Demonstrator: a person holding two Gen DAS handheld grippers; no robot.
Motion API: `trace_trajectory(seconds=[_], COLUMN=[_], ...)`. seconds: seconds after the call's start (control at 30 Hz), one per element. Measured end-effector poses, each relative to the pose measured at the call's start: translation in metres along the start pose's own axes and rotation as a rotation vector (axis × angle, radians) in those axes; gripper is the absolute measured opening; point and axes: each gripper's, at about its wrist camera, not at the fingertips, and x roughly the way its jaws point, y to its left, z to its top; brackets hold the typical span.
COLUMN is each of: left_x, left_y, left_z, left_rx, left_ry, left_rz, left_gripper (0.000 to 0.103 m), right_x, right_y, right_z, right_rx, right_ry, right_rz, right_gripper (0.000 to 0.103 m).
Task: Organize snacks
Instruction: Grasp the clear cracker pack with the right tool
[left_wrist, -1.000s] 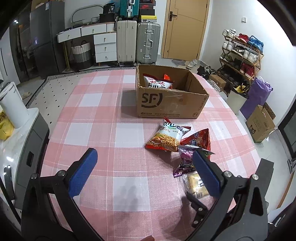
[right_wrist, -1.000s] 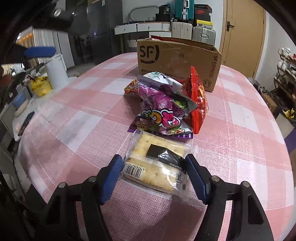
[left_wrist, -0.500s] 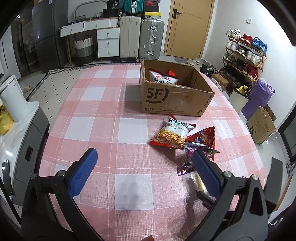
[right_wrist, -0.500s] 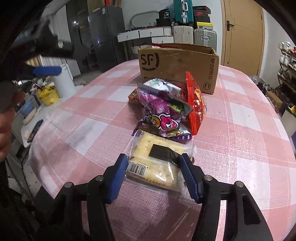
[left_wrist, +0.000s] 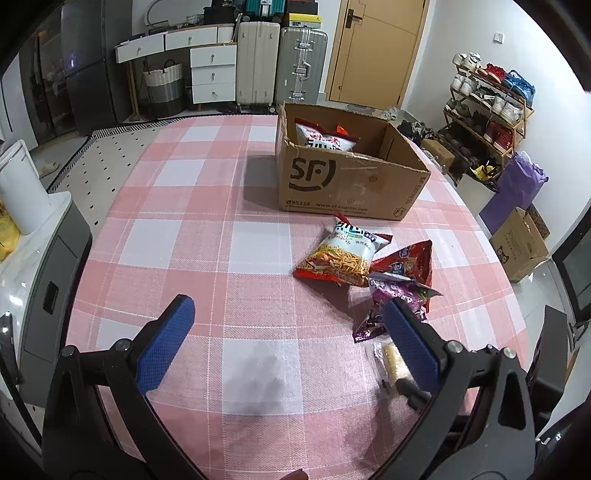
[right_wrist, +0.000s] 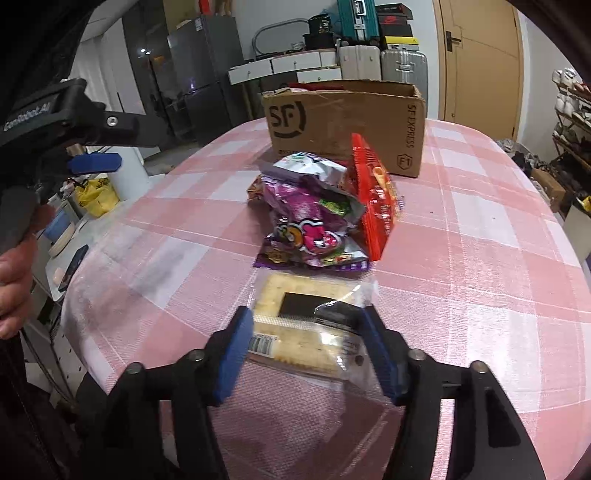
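Observation:
My right gripper (right_wrist: 308, 338) is shut on a clear-wrapped cracker pack (right_wrist: 295, 317) at the near edge of the pink checked table. Just beyond lie a purple snack bag (right_wrist: 310, 221) and a red bag (right_wrist: 376, 206). The open SF cardboard box (right_wrist: 343, 122) stands behind them. In the left wrist view, my left gripper (left_wrist: 288, 332) is open and empty above the table. It sees the box (left_wrist: 347, 184) with a white-and-red bag (left_wrist: 325, 138) inside, an orange noodle bag (left_wrist: 341, 254), the red bag (left_wrist: 406, 262), the purple bag (left_wrist: 388, 299) and the cracker pack (left_wrist: 391, 363).
The pink checked tablecloth (left_wrist: 221, 229) covers a rounded table. A grey counter with a white appliance (left_wrist: 20, 192) stands left of it. Suitcases (left_wrist: 280, 62), drawers and a door are behind; a shoe rack (left_wrist: 487, 114) and small boxes are at the right.
My right gripper's fingers have closed in onto the cracker pack. My left gripper has risen and pulled back a little, still open.

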Motion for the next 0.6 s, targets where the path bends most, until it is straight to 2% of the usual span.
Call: trace_trajectory(seconds=[0.17, 0.33, 0.6], left_x=[0.004, 0.009, 0.016], left_y=[0.006, 0.014, 0.024], left_z=[-0.004, -0.006, -0.009], left_rx=[-0.011, -0.033, -0.061], left_ry=[0.009, 0.018, 0.033], left_rz=[-0.005, -0.012, -0.028], left_gripper=[0.102, 0.102, 0.102], right_x=[0.010, 0.018, 0.018], right_y=[0.020, 0.026, 0.007], right_z=[-0.002, 0.000, 0.005], right_rx=[-0.090, -0.129, -0.053], right_ry=[0.022, 0.032, 0.040], right_rz=[-0.073, -0.158, -0.178], right_gripper=[0.083, 0.084, 0.086])
